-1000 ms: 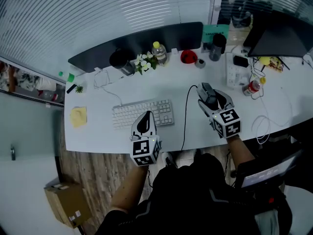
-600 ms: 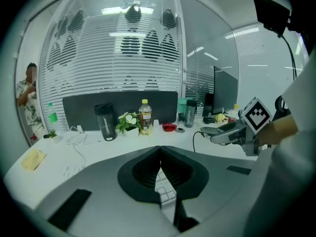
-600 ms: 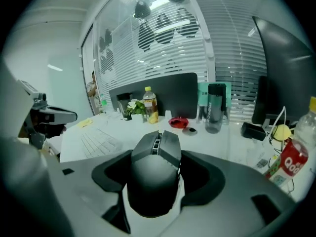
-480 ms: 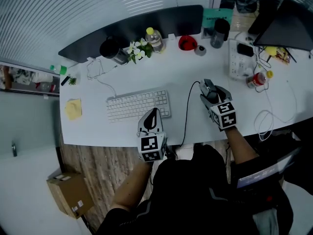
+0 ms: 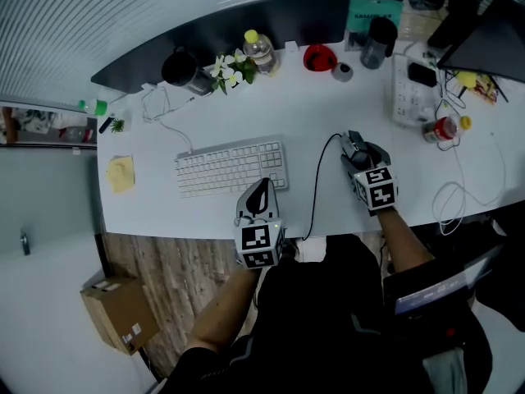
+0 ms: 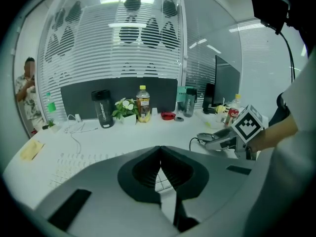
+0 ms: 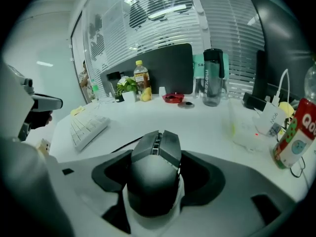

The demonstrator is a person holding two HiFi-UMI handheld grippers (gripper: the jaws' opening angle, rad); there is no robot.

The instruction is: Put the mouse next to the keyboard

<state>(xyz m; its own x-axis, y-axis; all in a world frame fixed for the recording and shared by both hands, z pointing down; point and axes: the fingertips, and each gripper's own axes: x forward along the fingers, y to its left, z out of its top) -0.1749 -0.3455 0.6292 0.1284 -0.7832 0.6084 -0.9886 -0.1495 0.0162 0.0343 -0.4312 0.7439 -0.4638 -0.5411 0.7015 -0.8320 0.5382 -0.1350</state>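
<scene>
The dark mouse [image 5: 353, 144] sits between the jaws of my right gripper [image 5: 358, 156], which is shut on it, to the right of the white keyboard [image 5: 230, 167] with a gap of bare desk between them. Its black cable [image 5: 314, 189] trails to the front edge. In the right gripper view the mouse [image 7: 154, 177] fills the right gripper [image 7: 159, 168], and the keyboard [image 7: 89, 125] lies off to the left. My left gripper [image 5: 262, 185] hovers at the keyboard's front right corner. In its own view the left gripper [image 6: 159, 149] is shut on nothing.
Along the back stand a black tumbler [image 5: 179, 69], a small plant [image 5: 225, 70], a yellow-capped bottle [image 5: 257, 50], a red bowl [image 5: 319, 57] and a dark flask [image 5: 378, 41]. A power strip [image 5: 408, 97], a red can [image 5: 444, 128] and loose cables [image 5: 455, 195] crowd the right. A yellow notepad [image 5: 120, 173] lies left.
The head view has tilted, so the desk sits higher in the picture. My left gripper has drifted a little right along the keyboard's front. The right gripper still holds the mouse.
</scene>
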